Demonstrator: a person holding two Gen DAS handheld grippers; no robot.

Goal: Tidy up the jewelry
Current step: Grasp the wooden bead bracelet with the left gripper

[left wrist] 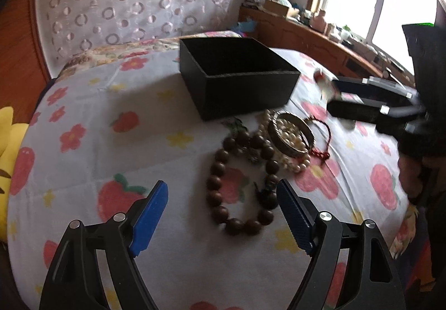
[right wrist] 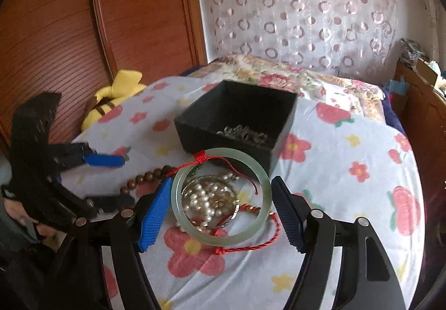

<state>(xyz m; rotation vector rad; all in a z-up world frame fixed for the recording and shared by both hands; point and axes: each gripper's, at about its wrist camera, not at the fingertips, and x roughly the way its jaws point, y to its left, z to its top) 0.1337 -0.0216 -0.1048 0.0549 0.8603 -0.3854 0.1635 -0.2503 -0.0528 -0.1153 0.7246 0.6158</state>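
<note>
Right gripper (right wrist: 221, 212) straddles flat-lying jade bangle (right wrist: 262, 190), jaws spread.

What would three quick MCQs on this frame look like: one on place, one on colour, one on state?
1. Where is the jade bangle relative to the black box?
A. Inside it
B. On the bedspread just in front of it
C. Behind it

2. What colour are the pads on the right tool?
A. Blue
B. Red
C. Green

3. How does the left tool stand?
A. Shut on the brown bead bracelet
B. Shut on nothing
C. Open

Key: 1 B, the bangle lies on the bedspread before the box's near wall. 2 A, both pads are blue. 3 C, its fingers stand wide apart, gripping nothing.
</note>
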